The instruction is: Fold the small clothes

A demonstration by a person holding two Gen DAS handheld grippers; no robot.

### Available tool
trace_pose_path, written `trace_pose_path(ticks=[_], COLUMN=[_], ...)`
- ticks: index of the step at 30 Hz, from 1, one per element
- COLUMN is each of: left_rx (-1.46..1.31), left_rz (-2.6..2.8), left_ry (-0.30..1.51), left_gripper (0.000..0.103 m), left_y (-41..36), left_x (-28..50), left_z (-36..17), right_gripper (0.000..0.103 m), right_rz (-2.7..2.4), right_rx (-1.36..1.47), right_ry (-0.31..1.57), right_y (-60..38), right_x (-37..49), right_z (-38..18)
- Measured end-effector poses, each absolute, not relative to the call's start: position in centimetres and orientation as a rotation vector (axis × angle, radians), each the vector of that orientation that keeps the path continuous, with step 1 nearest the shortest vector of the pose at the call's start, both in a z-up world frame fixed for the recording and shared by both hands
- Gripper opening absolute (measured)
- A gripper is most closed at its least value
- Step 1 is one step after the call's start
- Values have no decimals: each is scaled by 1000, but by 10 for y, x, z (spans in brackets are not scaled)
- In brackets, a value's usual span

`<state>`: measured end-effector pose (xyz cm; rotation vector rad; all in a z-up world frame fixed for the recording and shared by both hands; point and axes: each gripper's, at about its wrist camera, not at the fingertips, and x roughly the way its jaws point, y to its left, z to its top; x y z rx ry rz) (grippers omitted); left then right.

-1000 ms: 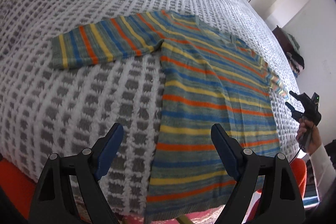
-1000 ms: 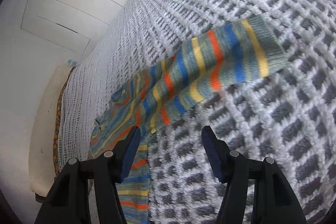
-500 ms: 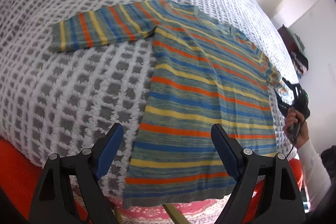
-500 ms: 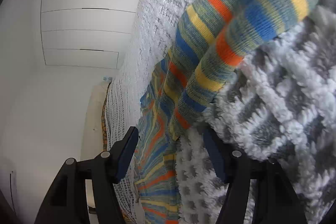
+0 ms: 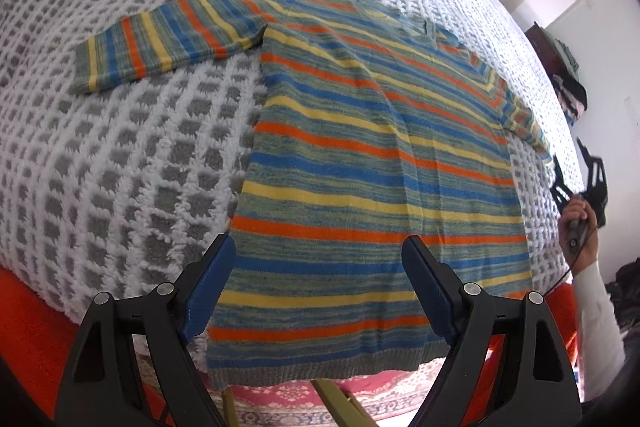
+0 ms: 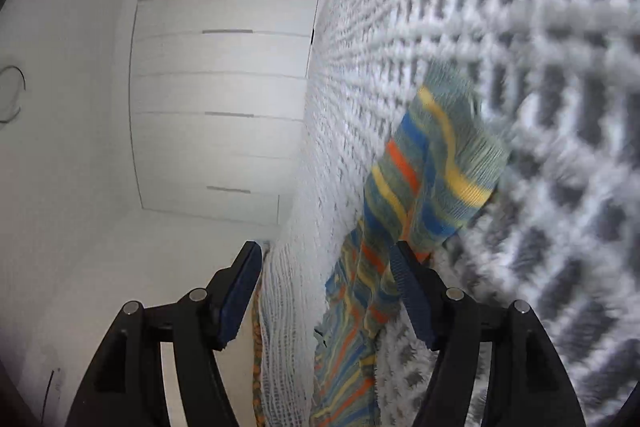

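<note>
A small knit sweater (image 5: 380, 155) with orange, yellow and blue stripes lies flat on the bed, hem toward me. Its left sleeve (image 5: 172, 39) is spread out to the left. My left gripper (image 5: 318, 243) hovers open above the hem, nothing between its fingers. The right sleeve (image 5: 524, 123) runs off to the right, where a hand holds my right gripper (image 5: 580, 179) at its end. In the right wrist view the picture is rolled sideways. There the right gripper (image 6: 326, 247) is open, the sleeve cuff (image 6: 448, 163) lies just beyond its right finger, and fabric passes between the jaws without being pressed.
A white and grey checked bedspread (image 5: 120, 167) covers the bed, with an orange edge (image 5: 32, 327) below and a patterned rug (image 5: 280, 391) on the floor. A white wardrobe (image 6: 216, 107) stands behind. A dark shelf with clothes (image 5: 564, 67) is at the far right.
My left gripper has slid right, over the sweater's hem. The right gripper has rolled and dropped level with the bed, closing in on the right sleeve's cuff.
</note>
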<state>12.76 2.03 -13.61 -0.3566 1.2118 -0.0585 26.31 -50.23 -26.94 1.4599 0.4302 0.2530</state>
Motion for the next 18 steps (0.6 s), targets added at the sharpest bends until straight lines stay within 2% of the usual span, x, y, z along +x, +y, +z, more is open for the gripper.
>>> trace_pose_path(ticks=[3, 8, 12, 14, 15, 16, 18], left_rx=[-354, -332, -363, -379, -384, -389, -396], left_rz=[-62, -64, -56, -47, -40, -32, -20], left_ry=[1211, 1192, 1199, 1197, 1197, 1197, 1194], left_gripper=[86, 86, 86, 86, 86, 86, 86], left_y=[19, 15, 20, 24, 26, 29, 33], left_x=[127, 125, 123, 121, 121, 120, 118], left_z=[-137, -131, -132, -132, -131, -131, -130], right_gripper=[68, 68, 64, 53, 18, 6, 6], right_rz=[131, 52, 122, 138, 170, 205, 244], right_rx=[1449, 1236, 913, 746, 696, 660, 631], right_ry=[391, 633, 883, 924, 935, 956, 1008], right_y=[-538, -560, -537, -524, -512, -509, -504], right_x=[237, 257, 308, 326, 336, 341, 352], right_z=[-259, -245, -241, -234, -230, -227, -215])
